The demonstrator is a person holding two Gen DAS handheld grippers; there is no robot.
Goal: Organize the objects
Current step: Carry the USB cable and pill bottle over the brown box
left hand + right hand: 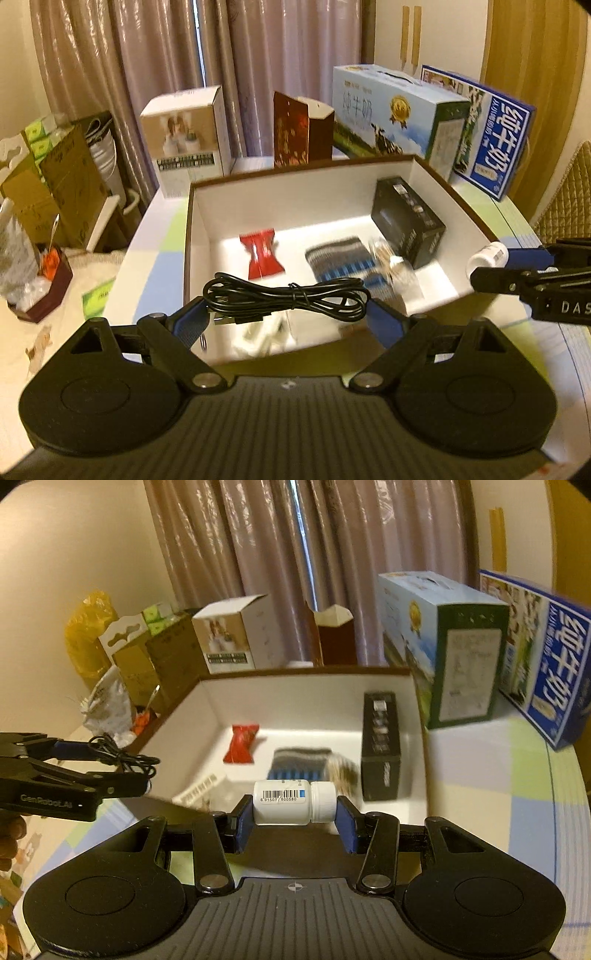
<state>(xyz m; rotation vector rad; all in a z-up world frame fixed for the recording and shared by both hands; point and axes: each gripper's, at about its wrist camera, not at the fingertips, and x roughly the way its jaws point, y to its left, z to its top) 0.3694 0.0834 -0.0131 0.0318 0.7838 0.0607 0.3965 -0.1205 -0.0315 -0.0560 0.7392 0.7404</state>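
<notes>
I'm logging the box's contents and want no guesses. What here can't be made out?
- Blurred patterned thing beside the black box, both views: motion blur.
- White items at the near wall, left wrist view: behind the cable.
- Bottle label text, right wrist view: too small.

Two tools show: the left tool (286, 314) carries one black cable (288, 295), the right tool (295, 818) one white bottle (293, 801). One open box (295, 173) on the bench (159, 254) holds one red packet (262, 253) at 10 o'clock, one striped cloth (338, 258) at its middle, one black carton (406, 221) at 2 o'clock, one blurred shiny item (391, 266) and one white ribbed piece (201, 788) at 7 o'clock. Beyond it at 12 o'clock stand two milk cartons, the pale one (391, 114) and the blue one (491, 144), plus one white photo box (188, 144) and one brown box (301, 134).
</notes>
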